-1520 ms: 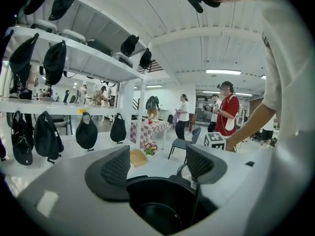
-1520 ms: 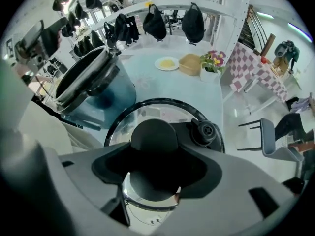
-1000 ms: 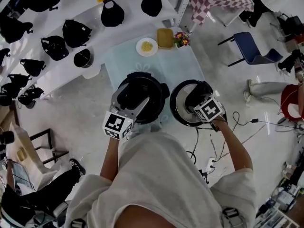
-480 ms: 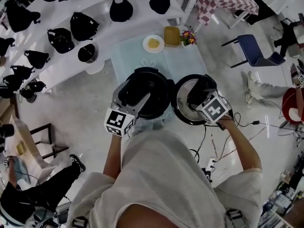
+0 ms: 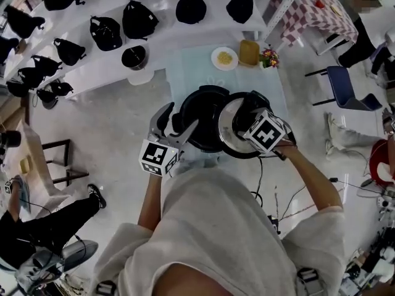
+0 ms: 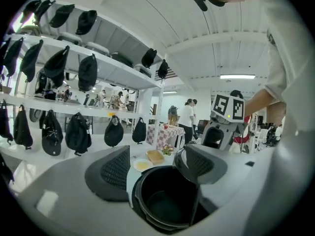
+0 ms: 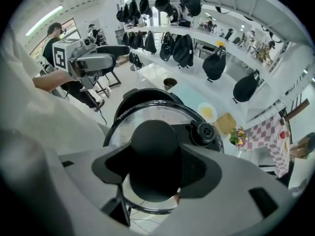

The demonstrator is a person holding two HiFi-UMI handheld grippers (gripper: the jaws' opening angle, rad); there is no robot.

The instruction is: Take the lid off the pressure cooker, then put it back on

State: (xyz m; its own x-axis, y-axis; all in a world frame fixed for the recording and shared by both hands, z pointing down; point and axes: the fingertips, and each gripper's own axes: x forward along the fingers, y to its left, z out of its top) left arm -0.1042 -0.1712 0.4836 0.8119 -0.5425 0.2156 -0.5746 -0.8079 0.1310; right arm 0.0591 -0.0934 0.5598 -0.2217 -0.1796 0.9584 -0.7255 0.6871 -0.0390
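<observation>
The black pressure cooker pot [image 5: 202, 125] stands lidless on a pale blue table [image 5: 185, 73]. My right gripper [image 5: 249, 121] points steeply down, shut on the black knob [image 7: 153, 144] of the glass lid [image 5: 233, 142]. The lid hangs tilted, overlapping the pot's right rim. In the right gripper view the lid [image 7: 142, 116] with its valve [image 7: 205, 132] fills the middle, with the pot [image 7: 140, 96] behind it. My left gripper [image 5: 176, 125] is open at the pot's left front edge. Its view looks into the dark empty pot [image 6: 167, 203] between the spread jaws.
At the back of the table are a plate of yellow food [image 5: 224, 58], a yellow box [image 5: 249, 52] and small flowers [image 5: 268, 58]. White shelves with black caps [image 5: 140, 18] curve behind. A blue chair [image 5: 349, 82] is at the right and cables [image 5: 271, 196] lie on the floor.
The right gripper has carried the lid left, from beside the pot to over its right rim. The left gripper has slid left, off the pot's top.
</observation>
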